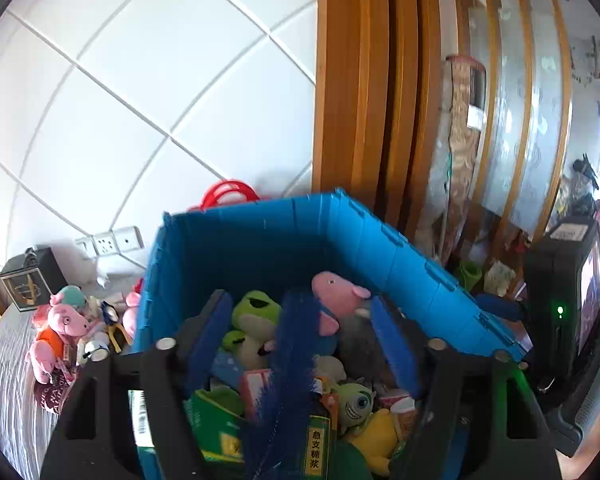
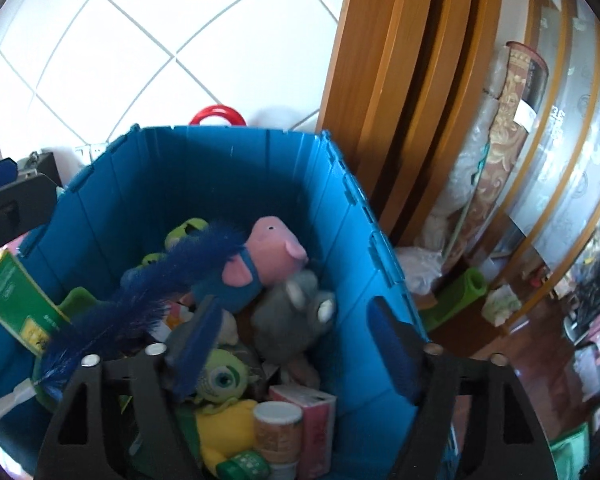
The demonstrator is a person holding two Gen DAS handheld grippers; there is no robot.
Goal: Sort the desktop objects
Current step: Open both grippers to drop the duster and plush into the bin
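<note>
A blue crate [image 1: 400, 264] [image 2: 148, 184] holds several toys and boxes. A dark blue feather duster [image 1: 288, 360] [image 2: 140, 300] lies slanted across them, its tip by a pink pig plush [image 1: 336, 292] [image 2: 272, 256]. Around it lie a green frog plush [image 1: 256, 312], a grey plush [image 2: 296, 312], a green one-eyed plush [image 1: 356, 400] [image 2: 220, 376] and a yellow plush [image 2: 224, 424]. My left gripper [image 1: 300, 304] hangs open over the crate; the duster runs between its fingers without touching the pads. My right gripper [image 2: 296, 308] is open above the grey plush, holding nothing.
More plush toys [image 1: 60, 332] lie on a grey cloth left of the crate, by a dark lantern [image 1: 32, 280] and wall sockets [image 1: 108, 242]. A wooden door frame [image 1: 364, 80] and a rolled rug [image 2: 504, 152] stand to the right. A pink carton [image 2: 312, 420] and a can [image 2: 278, 428] sit in the crate.
</note>
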